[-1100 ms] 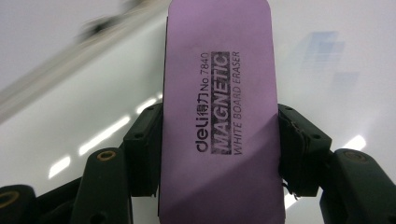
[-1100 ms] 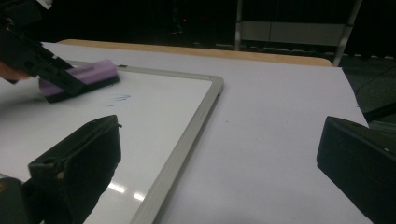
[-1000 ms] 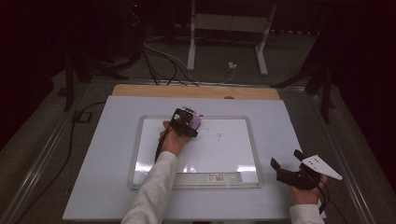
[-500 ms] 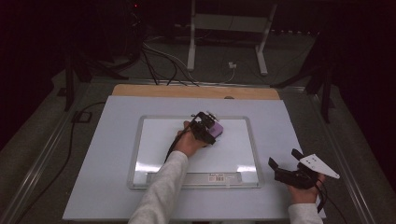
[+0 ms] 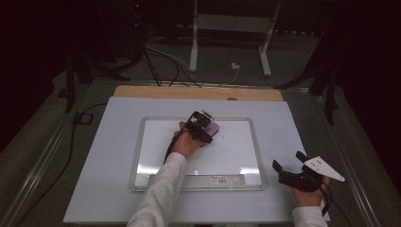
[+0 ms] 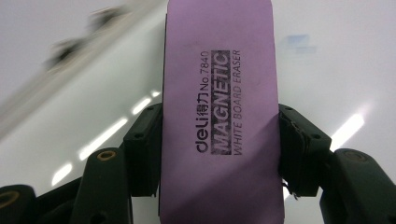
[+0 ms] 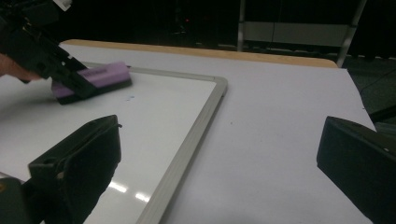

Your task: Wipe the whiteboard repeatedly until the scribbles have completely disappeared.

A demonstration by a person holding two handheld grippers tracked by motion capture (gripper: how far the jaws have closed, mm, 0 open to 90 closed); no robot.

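Firstly, left gripper [image 5: 204,128]: clenched on the purple eraser [image 5: 211,126], which lay flat on the whiteboard [image 5: 236,156] near its far edge.
Eraser label: left gripper view read "deli No.7840 MAGNETIC WHITE BOARD ERASER" [image 6: 219,102].
Faint blue mark [image 7: 129,98]: right gripper view showed it beside the eraser.
Right gripper [image 5: 289,166]: released, jaws wide, off the whiteboard's right edge.
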